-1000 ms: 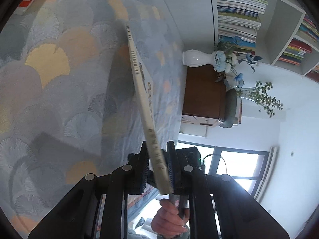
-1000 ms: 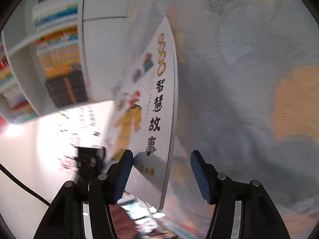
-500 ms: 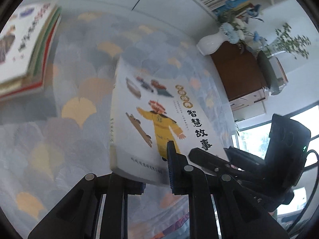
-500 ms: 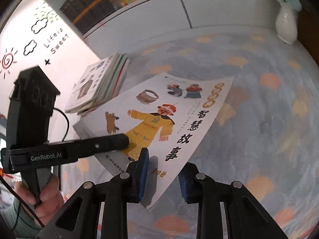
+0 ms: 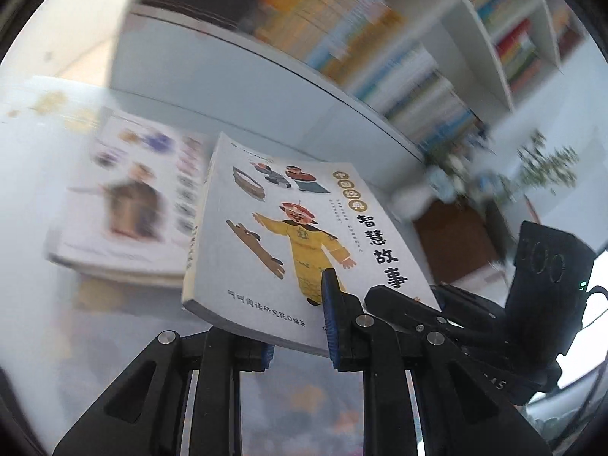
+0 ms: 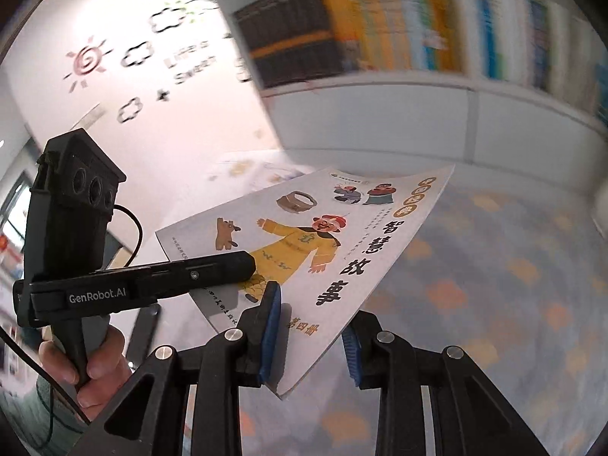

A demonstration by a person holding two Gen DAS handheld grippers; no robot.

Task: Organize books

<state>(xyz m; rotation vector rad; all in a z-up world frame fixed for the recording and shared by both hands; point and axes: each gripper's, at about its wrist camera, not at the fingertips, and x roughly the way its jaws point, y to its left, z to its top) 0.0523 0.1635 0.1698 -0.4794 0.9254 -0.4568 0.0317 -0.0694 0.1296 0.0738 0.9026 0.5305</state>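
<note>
the left wrist view looks forward along the left gripper [image 5: 296, 326], tilted downward, very close to the book [image 5: 288, 235] that fills its middle; the bookshelf [image 5: 437, 57] runs blurred across the top. the right wrist view looks along the right gripper [image 6: 309, 336] from the book's [image 6: 342, 235] other side, just as near, facing the bookshelf [image 6: 380, 30] and a decorated wall [image 6: 125, 60]. both views share the book, the shelf, the patterned cloth [image 6: 494, 266], and each other's gripper.
</note>
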